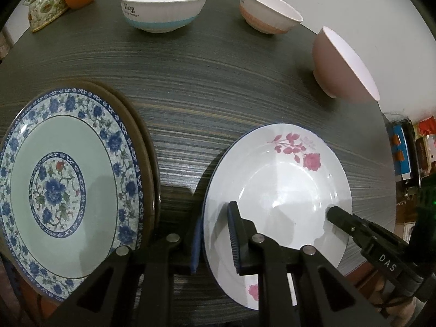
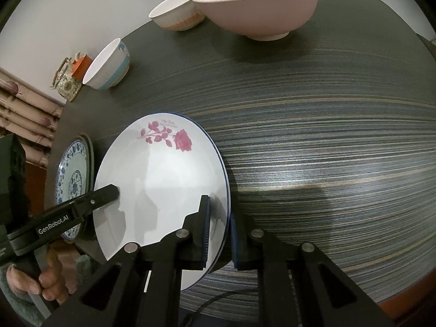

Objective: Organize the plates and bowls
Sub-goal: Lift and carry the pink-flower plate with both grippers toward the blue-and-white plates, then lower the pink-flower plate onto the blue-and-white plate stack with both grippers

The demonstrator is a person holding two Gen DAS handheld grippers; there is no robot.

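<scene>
Here, the left tongs (image 1: 215, 234) straddled the left rim of the rose plate (image 1: 283, 185), one pad above and one below; the right tongs (image 2: 219, 234) bracketed its right rim likewise. Whether either pair was really clamped, I cannot tell. The plate lay on the striped counter (image 2: 327, 163), near its front edge. It looked glazed, stiff, slippery and breakable, so a firm hold on opposite rims seemed wise. Beside it lay the blue-flowered plate (image 1: 62, 182); three bowls stood further back.
</scene>
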